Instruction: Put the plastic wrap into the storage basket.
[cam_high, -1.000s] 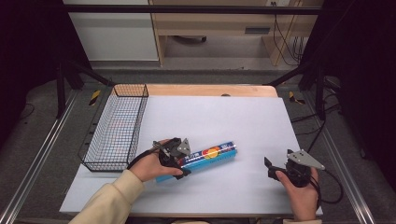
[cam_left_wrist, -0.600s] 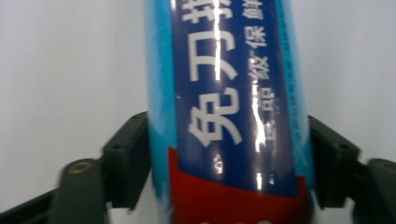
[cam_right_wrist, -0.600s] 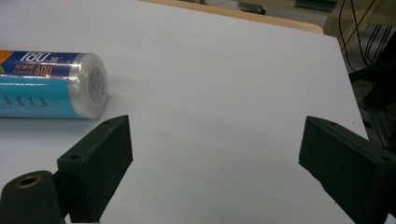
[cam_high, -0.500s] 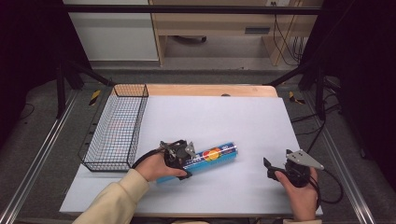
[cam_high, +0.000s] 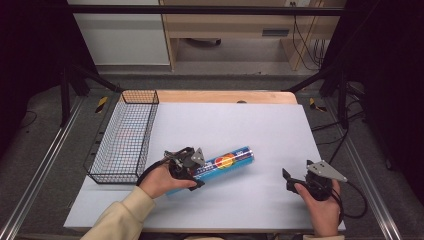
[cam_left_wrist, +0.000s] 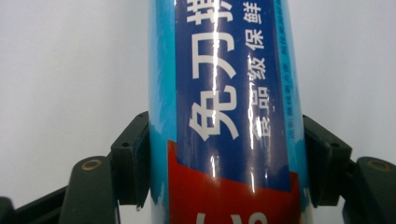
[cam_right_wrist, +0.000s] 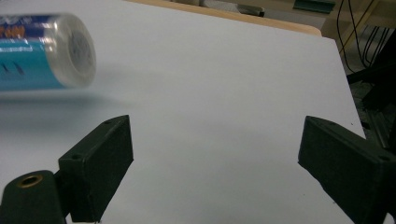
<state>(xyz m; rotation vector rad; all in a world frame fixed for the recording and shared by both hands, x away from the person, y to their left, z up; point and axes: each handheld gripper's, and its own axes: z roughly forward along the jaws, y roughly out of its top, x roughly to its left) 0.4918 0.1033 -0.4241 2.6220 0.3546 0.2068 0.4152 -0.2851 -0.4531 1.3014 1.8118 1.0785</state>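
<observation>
Left hand comes in from the bottom edge, cream sleeve on the forearm, angled up and to the right. It holds the left gripper at the near-left end of the blue tube. Both jaws pressed flat against the tube's sides, clamped on it. Right hand sits well to the right of the tube, slightly nearer the person, wrist rising from the bottom edge. Right gripper points left toward the tube's far end, jaws spread wide, nothing between them, well clear of the tube.
</observation>
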